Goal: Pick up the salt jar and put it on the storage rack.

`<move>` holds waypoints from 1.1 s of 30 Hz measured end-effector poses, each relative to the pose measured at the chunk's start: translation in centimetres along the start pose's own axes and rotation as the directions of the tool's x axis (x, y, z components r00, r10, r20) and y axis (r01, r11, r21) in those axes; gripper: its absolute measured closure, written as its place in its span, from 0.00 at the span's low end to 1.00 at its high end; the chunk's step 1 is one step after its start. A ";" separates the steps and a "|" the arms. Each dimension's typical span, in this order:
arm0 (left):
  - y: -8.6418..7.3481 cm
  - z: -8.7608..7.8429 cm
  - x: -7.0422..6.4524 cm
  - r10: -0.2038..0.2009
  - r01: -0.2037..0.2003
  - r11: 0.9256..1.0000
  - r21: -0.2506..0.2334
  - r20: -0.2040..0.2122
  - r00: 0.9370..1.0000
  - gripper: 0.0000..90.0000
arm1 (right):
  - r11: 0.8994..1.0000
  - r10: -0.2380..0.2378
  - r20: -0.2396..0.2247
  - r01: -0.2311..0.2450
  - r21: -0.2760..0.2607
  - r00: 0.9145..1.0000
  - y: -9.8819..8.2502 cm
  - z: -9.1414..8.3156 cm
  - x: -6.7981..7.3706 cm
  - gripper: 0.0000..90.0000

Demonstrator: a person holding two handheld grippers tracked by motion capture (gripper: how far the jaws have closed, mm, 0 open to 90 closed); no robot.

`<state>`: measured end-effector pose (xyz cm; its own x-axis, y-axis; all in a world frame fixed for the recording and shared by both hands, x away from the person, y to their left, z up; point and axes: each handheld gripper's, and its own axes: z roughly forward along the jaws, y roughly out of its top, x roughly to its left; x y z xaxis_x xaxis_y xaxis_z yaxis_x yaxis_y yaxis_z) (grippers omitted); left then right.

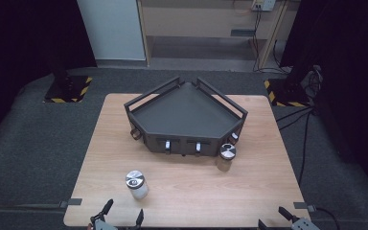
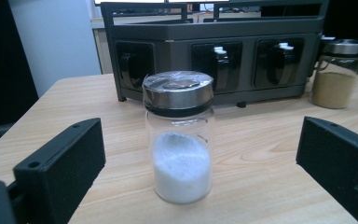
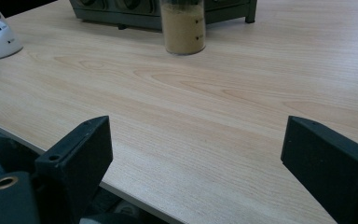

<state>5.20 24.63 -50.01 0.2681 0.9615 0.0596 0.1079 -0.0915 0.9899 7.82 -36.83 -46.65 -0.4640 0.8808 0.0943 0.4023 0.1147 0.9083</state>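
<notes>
A: Left gripper (image 1: 117,219) is sitting at the near edge of the table (image 1: 187,201), jaws spread wide, nothing between them yet. In its own view the salt jar (image 2: 179,135) is standing dead ahead, centred in the gap between the two black jaws.

B: And the jar's axis?

A: Upright, steel lid on top, white grains filling the lower part. So the jaws are lining up to close across its sides, level with the table. In the high view the jar (image 1: 136,184) is just beyond the left gripper, slightly to its right, well clear of the rack.

B: Right gripper?

A: Right gripper (image 1: 287,220) is also hanging open at the near edge, holding nothing. Ahead of it, farther off, the spice jar (image 3: 182,28) with brown powder is standing upright, just in front of the black corner rack (image 1: 187,115).

B: So which hand is nearer what?

A: Left is clearly nearer the salt jar; I judge a straight push forward is all that is needed before closing. The right one is facing a longer reach to the spice jar.
</notes>
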 end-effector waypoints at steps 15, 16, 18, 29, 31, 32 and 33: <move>-0.7 5.2 -0.7 -0.005 0.006 0.999 0.050 -0.021 1.000 0.00 | 1.000 -0.004 -0.016 0.004 0.007 1.000 0.1 0.4 0.0 0.10; -0.7 5.8 -0.7 -0.006 0.007 0.998 0.057 -0.021 1.000 0.00 | 1.000 -0.005 -0.017 0.005 0.007 1.000 0.1 0.4 0.0 0.11; -0.7 6.1 -0.6 -0.008 0.010 0.998 0.060 -0.023 1.000 0.00 | 1.000 -0.004 -0.017 0.004 0.009 1.000 0.1 0.4 0.0 0.11; -0.9 7.8 -0.5 0.007 -0.004 0.997 0.079 -0.038 0.999 0.06 | 1.000 -0.001 -0.019 0.001 0.011 1.000 0.1 0.5 0.0 0.11; -0.9 7.9 -0.6 0.000 0.003 0.997 0.078 -0.044 0.999 0.08 | 1.000 0.000 -0.019 0.000 0.011 1.000 0.1 0.5 -0.1 0.11; -0.9 7.9 -0.6 0.002 0.002 0.997 0.078 -0.044 0.999 0.08 | 1.000 0.000 -0.019 0.000 0.011 1.000 0.1 0.5 -0.1 0.11; -0.9 7.9 -0.6 0.003 0.001 0.997 0.077 -0.046 0.999 0.09 | 1.000 0.001 -0.019 -0.001 0.011 1.000 0.1 0.5 -0.1 0.11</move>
<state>12.55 22.09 -51.97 0.2238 0.9722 0.0684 0.1811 -0.1104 0.9772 8.30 -36.63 -46.78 -0.4787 0.8719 0.1031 0.4110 0.1188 0.9039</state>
